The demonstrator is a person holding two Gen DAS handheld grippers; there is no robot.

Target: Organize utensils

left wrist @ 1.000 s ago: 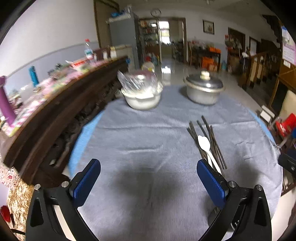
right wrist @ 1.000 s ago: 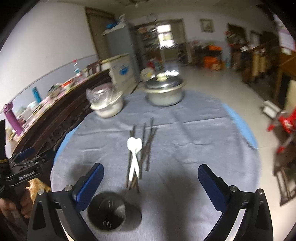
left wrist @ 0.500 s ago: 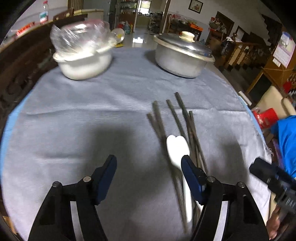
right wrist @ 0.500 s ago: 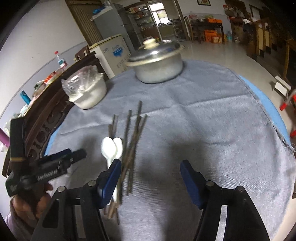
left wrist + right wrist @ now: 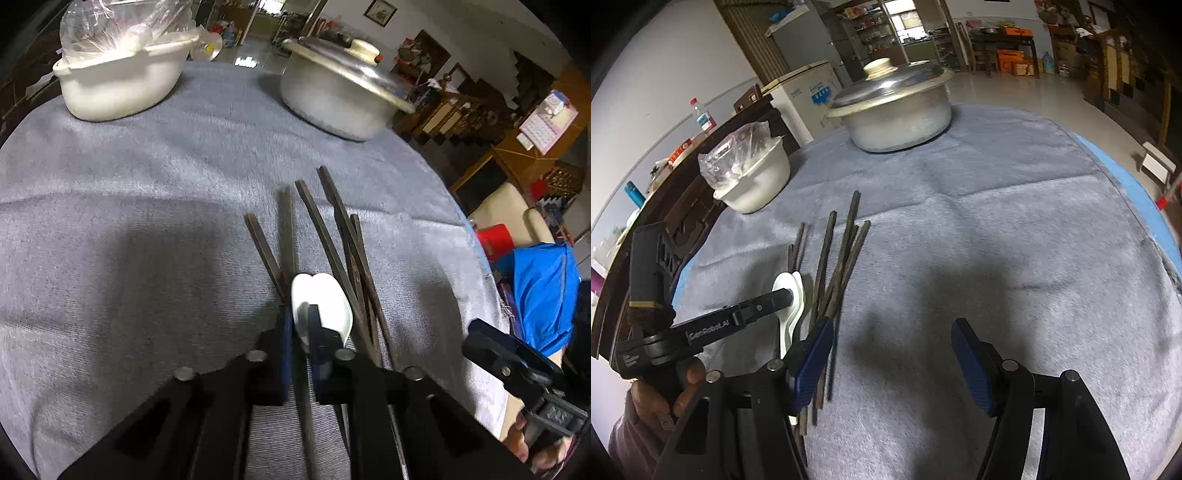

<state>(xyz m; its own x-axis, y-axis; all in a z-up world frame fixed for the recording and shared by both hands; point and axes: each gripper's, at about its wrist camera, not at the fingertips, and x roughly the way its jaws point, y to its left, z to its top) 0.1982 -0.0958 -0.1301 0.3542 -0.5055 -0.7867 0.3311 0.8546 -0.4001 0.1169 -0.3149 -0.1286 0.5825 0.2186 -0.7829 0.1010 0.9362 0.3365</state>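
Note:
Two stacked white spoons (image 5: pixel 325 299) lie among several dark chopsticks (image 5: pixel 332 221) on the grey cloth. My left gripper (image 5: pixel 300 325) is shut on the edge of a white spoon bowl, low over the cloth. In the right wrist view the left gripper (image 5: pixel 786 295) reaches onto the spoons (image 5: pixel 792 295) from the left. My right gripper (image 5: pixel 892 343) is open and empty, its left pad (image 5: pixel 814 354) just over the near ends of the chopsticks (image 5: pixel 842 254).
A lidded metal pot (image 5: pixel 897 107) and a white bowl with a plastic bag (image 5: pixel 753 177) stand at the back of the round table. A dark wooden sideboard (image 5: pixel 683 206) runs along the left. The cloth edge (image 5: pixel 1137 192) drops off on the right.
My left gripper moved forward and down and closed on a white spoon. My right gripper came lower and closer to the chopsticks and stays open.

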